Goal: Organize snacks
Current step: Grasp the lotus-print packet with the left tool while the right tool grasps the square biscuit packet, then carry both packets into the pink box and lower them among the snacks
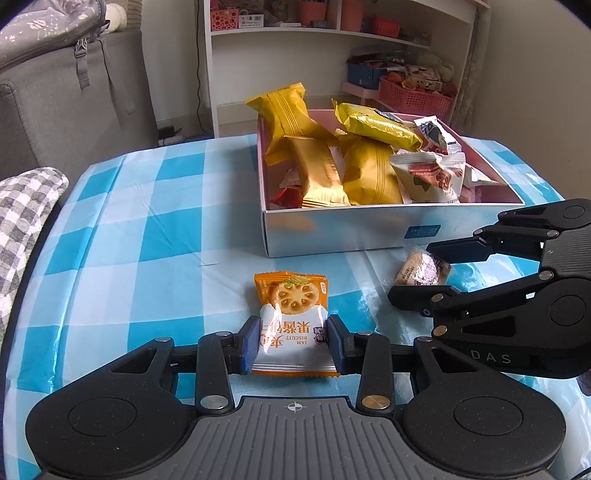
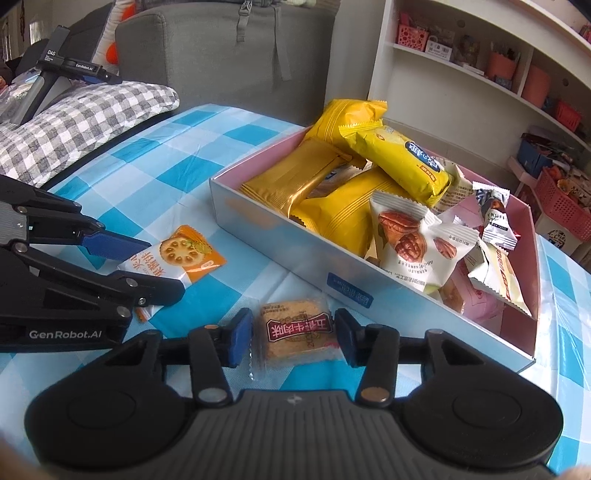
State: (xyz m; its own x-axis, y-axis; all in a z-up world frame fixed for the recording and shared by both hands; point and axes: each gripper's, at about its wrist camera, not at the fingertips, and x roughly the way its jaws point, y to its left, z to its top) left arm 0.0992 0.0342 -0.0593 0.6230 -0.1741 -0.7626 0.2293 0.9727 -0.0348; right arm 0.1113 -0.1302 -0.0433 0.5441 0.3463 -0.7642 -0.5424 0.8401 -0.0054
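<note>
An orange and white jam biscuit packet point(image 1: 291, 325) lies on the checked tablecloth between the pads of my left gripper point(image 1: 291, 343), which touch its two sides. It also shows in the right wrist view point(image 2: 181, 258). A clear-wrapped brown biscuit with a red label point(image 2: 295, 332) lies between the fingers of my right gripper point(image 2: 293, 338), with small gaps on both sides. It also shows in the left wrist view point(image 1: 421, 269). A white box with pink inside point(image 1: 369, 229) holds several yellow, gold and white snack packets point(image 1: 369, 173).
A blue and white checked cloth point(image 1: 147, 229) covers the table. A grey checked cushion point(image 1: 26, 214) lies at the left edge, with a grey sofa point(image 1: 74, 92) behind. A white shelf point(image 1: 332, 33) with pink baskets point(image 1: 413, 96) stands beyond the table.
</note>
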